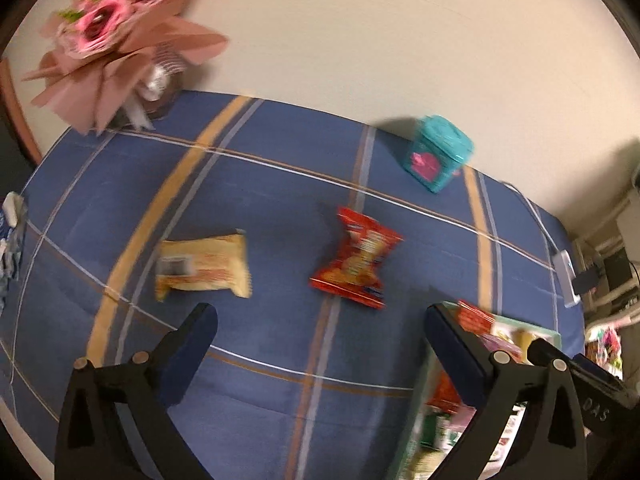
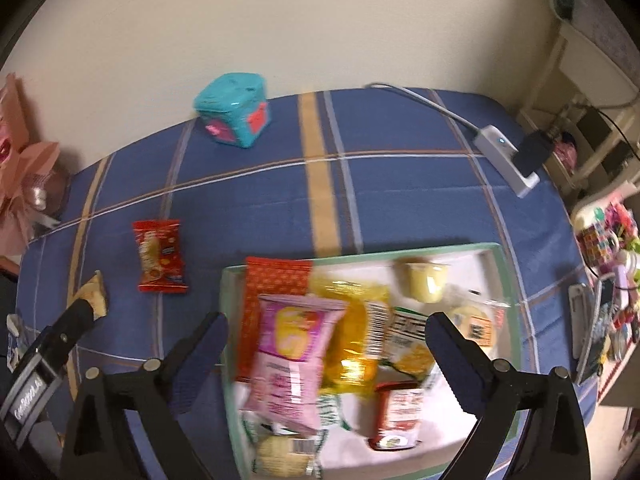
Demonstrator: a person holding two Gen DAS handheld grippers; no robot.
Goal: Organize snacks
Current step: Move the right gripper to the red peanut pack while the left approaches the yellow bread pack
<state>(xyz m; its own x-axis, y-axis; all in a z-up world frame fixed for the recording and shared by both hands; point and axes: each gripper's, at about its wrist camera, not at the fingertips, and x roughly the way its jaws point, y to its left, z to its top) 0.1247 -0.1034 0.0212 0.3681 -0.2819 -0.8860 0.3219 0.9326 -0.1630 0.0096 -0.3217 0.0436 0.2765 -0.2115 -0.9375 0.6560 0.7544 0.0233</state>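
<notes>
Blurring smears the tray's (image 2: pixel 505 292) snack labels. Left hand-held gripper (image 1: pixel 320 328) gapes empty left of the tray, near the red packet (image 1: pixel 356 258); right hand-held gripper (image 2: pixel 326 334) gapes empty over it.

A matt woven cloth (image 2: pixel 400 200) with plaid stripes covers the counter. The red snack packet (image 1: pixel 358 258) and the pink packet (image 2: pixel 292 364) are of glossy, crinkled foil, and the tray (image 2: pixel 506 280) looks like smooth plastic. The bouquet (image 1: pixel 116 40) is wrapped in matt pink paper.
</notes>
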